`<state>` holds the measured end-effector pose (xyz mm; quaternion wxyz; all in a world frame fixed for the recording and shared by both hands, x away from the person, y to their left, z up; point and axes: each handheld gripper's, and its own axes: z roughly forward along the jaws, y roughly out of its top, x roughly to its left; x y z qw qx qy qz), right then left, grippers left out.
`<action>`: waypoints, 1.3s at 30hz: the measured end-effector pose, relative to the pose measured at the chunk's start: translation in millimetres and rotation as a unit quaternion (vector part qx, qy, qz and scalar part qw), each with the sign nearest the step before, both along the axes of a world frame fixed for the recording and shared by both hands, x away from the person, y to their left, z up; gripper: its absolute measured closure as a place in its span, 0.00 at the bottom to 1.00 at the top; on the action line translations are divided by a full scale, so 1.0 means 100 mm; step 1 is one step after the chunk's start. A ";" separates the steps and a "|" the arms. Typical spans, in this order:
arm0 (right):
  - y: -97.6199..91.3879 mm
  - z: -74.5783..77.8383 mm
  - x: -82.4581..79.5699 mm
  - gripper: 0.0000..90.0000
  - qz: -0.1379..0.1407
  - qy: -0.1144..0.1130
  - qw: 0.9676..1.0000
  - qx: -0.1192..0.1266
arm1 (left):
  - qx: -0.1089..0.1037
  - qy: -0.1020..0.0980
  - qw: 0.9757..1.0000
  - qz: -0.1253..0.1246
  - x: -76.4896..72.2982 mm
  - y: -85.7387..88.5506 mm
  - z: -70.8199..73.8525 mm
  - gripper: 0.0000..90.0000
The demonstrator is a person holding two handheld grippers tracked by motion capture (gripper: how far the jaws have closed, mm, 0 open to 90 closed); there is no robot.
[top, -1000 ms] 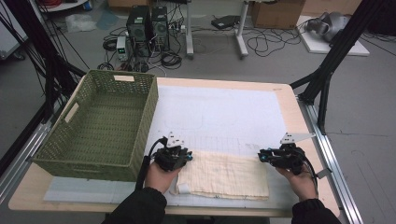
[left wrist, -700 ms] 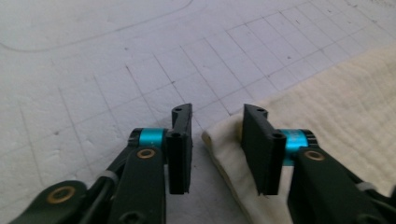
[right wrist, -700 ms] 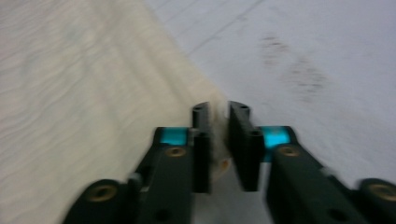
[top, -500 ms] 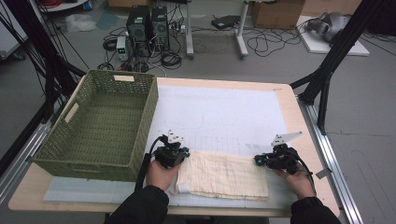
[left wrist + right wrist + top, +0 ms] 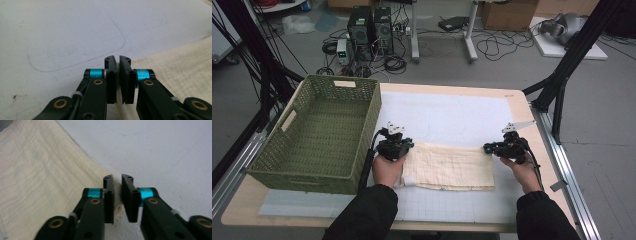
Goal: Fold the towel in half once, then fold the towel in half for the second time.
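A cream cloth (image 5: 447,165) lies flat and folded on the white mat (image 5: 447,112), a wide strip between my two hands. My left gripper (image 5: 404,144) sits at its far left corner. In the left gripper view the jaws (image 5: 117,58) stand almost together with a thin strip of cloth (image 5: 180,65) pinched low between them. My right gripper (image 5: 488,148) is at the far right corner. Its jaws (image 5: 117,177) hold the cloth's (image 5: 37,177) bunched corner between the pads. Both pairs of jaws have just been opening a little, with cloth still between them.
A green woven basket (image 5: 312,175) stands empty on the table's left side, close to my left hand. Bare mat stretches beyond the cloth to the table's far edge. A metal rail (image 5: 572,165) runs along the right edge.
Both grippers have moved away from the person, and the cloth has slid that way with them. Its far edge now lies farther up the mat.
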<state>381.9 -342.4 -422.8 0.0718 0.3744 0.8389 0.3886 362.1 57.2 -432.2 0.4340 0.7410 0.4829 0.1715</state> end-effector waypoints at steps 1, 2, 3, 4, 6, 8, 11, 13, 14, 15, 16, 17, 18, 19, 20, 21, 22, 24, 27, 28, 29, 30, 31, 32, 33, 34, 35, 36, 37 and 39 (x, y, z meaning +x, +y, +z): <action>-0.01 -0.02 0.02 0.81 0.003 0.007 1.000 0.010 | 0.003 -0.001 1.000 -0.001 0.00 0.00 -0.01 0.89; -0.01 -0.03 0.02 0.78 0.005 0.010 1.000 0.012 | 0.006 -0.005 1.000 -0.001 -0.01 0.00 0.00 0.86; -0.01 -0.02 0.01 0.73 0.004 0.009 1.000 0.010 | 0.004 -0.011 1.000 0.001 -0.01 0.00 0.01 0.82; -0.02 -0.01 0.00 0.72 0.005 0.007 1.000 0.017 | -0.002 -0.013 1.000 0.002 -0.01 0.02 0.03 0.79; -0.04 0.04 -0.01 0.67 0.002 -0.004 1.000 0.026 | -0.012 -0.008 1.000 -0.001 0.01 0.03 0.08 0.76; -0.07 0.09 0.00 0.62 -0.003 0.002 0.999 0.040 | -0.011 -0.016 1.000 -0.006 0.04 0.02 0.17 0.75; -0.08 0.18 0.01 0.59 -0.001 -0.002 0.999 0.044 | -0.012 -0.027 0.999 -0.015 0.06 0.00 0.27 0.73; -0.08 0.21 0.02 0.58 -0.003 -0.003 0.999 0.038 | -0.014 -0.024 0.999 -0.025 0.09 -0.01 0.30 0.72; -0.09 0.21 0.03 0.58 -0.004 -0.001 0.999 0.037 | -0.013 -0.024 0.999 -0.025 0.10 -0.01 0.30 0.72; -0.09 0.20 0.03 0.58 -0.005 0.000 0.999 0.037 | -0.012 -0.021 0.999 -0.025 0.10 -0.01 0.29 0.72; -0.09 0.19 0.04 0.57 -0.006 0.004 0.999 0.036 | -0.009 -0.016 0.999 -0.028 0.11 -0.01 0.28 0.71; -0.09 0.18 0.05 0.57 -0.004 0.006 0.999 0.032 | 0.000 -0.011 0.999 -0.030 0.12 -0.01 0.26 0.71; -0.08 0.17 0.05 0.58 -0.003 0.009 1.000 0.028 | -0.001 -0.009 1.000 -0.029 0.12 -0.01 0.25 0.71; -0.07 0.16 0.05 0.58 -0.003 0.011 1.000 0.026 | 0.000 -0.008 1.000 -0.030 0.12 0.00 0.24 0.71; -0.06 0.16 0.06 0.58 -0.002 0.013 1.000 0.024 | 0.000 -0.007 0.999 -0.031 0.12 0.00 0.23 0.71; -0.06 0.15 0.06 0.58 0.000 0.012 1.000 0.022 | -0.001 -0.006 1.000 -0.030 0.12 0.00 0.22 0.71; -0.06 0.14 0.07 0.59 0.000 0.013 1.000 0.019 | 0.001 -0.005 1.000 -0.031 0.12 0.01 0.21 0.71; -0.05 0.12 0.07 0.59 -0.002 0.017 1.000 0.017 | 0.002 0.001 1.000 -0.031 0.13 0.02 0.18 0.71; -0.04 0.09 0.08 0.60 0.000 0.020 1.000 0.012 | 0.012 0.013 0.999 -0.032 0.14 0.01 0.14 0.70; -0.04 0.08 0.08 0.60 0.000 0.021 1.000 0.010 | 0.015 0.012 0.999 -0.034 0.14 0.00 0.13 0.69; -0.04 0.07 0.07 0.60 -0.001 0.024 1.000 0.010 | 0.013 0.014 0.999 -0.032 0.14 -0.02 0.12 0.68; -0.05 0.05 0.08 0.60 -0.001 0.025 1.000 0.010 | 0.015 0.016 0.999 -0.033 0.14 -0.03 0.12 0.67; -0.05 0.04 0.08 0.61 -0.003 0.026 1.000 0.009 | 0.019 0.018 0.999 -0.035 0.14 -0.04 0.10 0.66; -0.06 0.02 0.08 0.61 -0.005 0.028 1.000 0.007 | 0.024 0.022 0.999 -0.036 0.15 -0.05 0.09 0.66; -0.06 0.01 0.07 0.61 -0.007 0.030 0.999 0.006 | 0.029 0.028 0.999 -0.036 0.16 -0.05 0.07 0.66; -0.07 -0.01 0.08 0.62 -0.008 0.032 0.999 0.003 | 0.032 0.033 0.998 -0.034 0.17 -0.05 0.05 0.65; -0.07 -0.03 0.08 0.62 -0.008 0.035 0.999 0.001 | 0.035 0.039 0.998 -0.033 0.18 -0.05 0.03 0.65; -0.07 -0.04 0.08 0.63 -0.009 0.039 0.999 0.002 | 0.039 0.046 0.998 -0.030 0.19 -0.05 0.01 0.66; -0.07 -0.05 0.08 0.63 -0.007 0.037 0.999 0.000 | 0.047 0.052 0.997 -0.028 0.20 -0.05 -0.01 0.66; -0.06 -0.07 0.08 0.67 -0.002 0.042 0.999 -0.001 | 0.051 0.067 0.996 -0.026 0.22 -0.06 -0.06 0.66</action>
